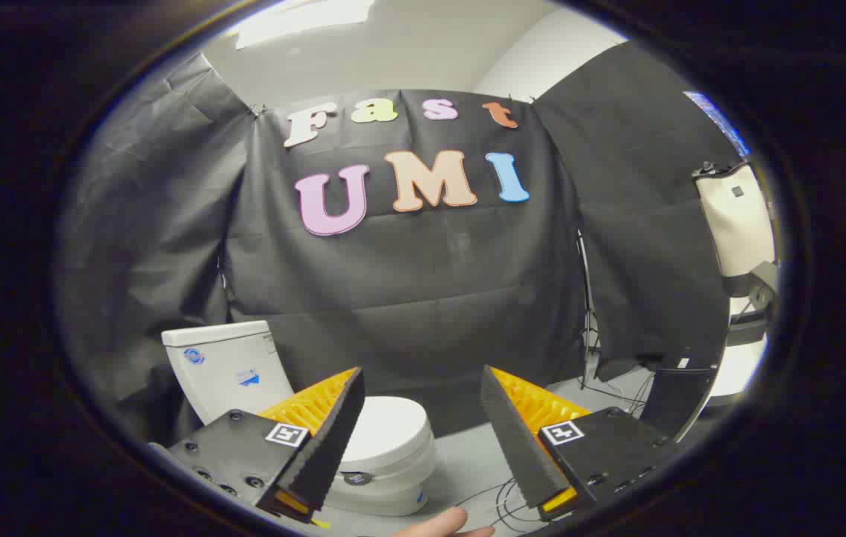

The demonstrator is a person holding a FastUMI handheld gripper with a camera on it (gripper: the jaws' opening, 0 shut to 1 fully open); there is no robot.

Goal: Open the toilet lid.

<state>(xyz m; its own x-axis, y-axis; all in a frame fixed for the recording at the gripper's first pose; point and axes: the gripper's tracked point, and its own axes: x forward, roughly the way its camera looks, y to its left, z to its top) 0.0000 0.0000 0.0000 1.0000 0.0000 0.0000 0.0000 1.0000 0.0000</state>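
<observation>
Still far out: claw [423, 418] spread wide, grasping nothing, toilet lid [386, 429] down and untouched.

Lid sits beyond the claw and low, offset toward the left finger [322, 440], whose tip covers part of its near-left side; the right finger [520, 440] is well apart from it, with only floor [468, 455] ahead. Tank [225, 365] stands behind the lid to the left, so the lid's long axis runs from the tank out toward the front, and the free front edge faces roughly right and toward the claw. My read: the approach needs to drop down and shift left to reach under that front lip. Open floor lies right of the bowl [393, 485], room to move in; cables [501, 500] trail on the floor near the right finger. 1 fingertip of a hand [442, 524] shows below, between the fingers. Black cloth wall [423, 298] hangs close behind the tank, so the lid's upswing ends near it.
</observation>
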